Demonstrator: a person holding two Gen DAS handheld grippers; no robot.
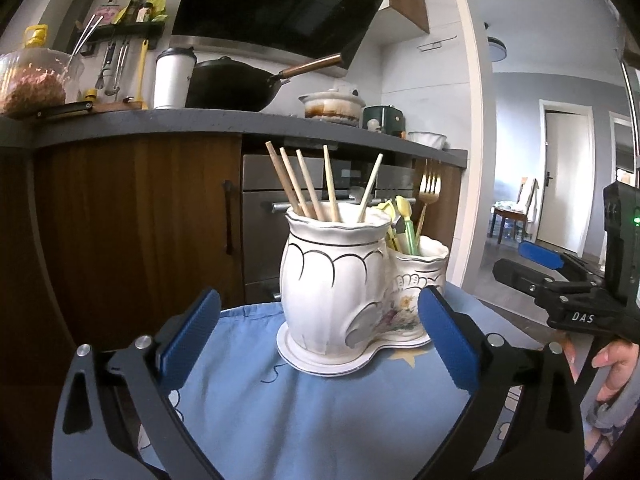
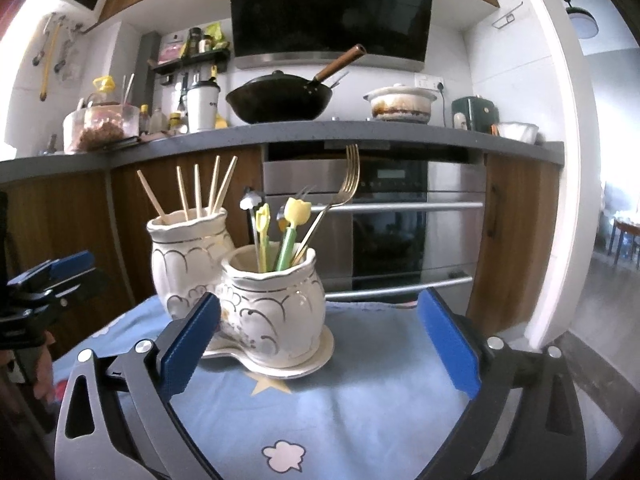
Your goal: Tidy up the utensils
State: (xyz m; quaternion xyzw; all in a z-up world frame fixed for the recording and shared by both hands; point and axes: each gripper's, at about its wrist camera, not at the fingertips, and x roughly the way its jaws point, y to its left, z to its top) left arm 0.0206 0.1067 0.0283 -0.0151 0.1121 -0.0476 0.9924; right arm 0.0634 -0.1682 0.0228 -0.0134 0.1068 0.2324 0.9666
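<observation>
Your left gripper point(image 1: 320, 340) and right gripper point(image 2: 320, 344) are both gaping wide, holding nothing, just short of the twin ceramic holder point(image 1: 344, 288). Chopsticks point(image 1: 308, 184) are standing in its taller pot, fork point(image 2: 344, 196) and spoons in the shorter, likely sorted by kind. "DAS" point(image 1: 583, 317) is showing on the right gripper's body.

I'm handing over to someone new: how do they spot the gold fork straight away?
Find the white ceramic double holder on the blue cloth. Look in its shorter pot, not the taller pot with chopsticks. The gold fork rises highest there, metal tines up, above the yellow-green plastic utensils.
</observation>
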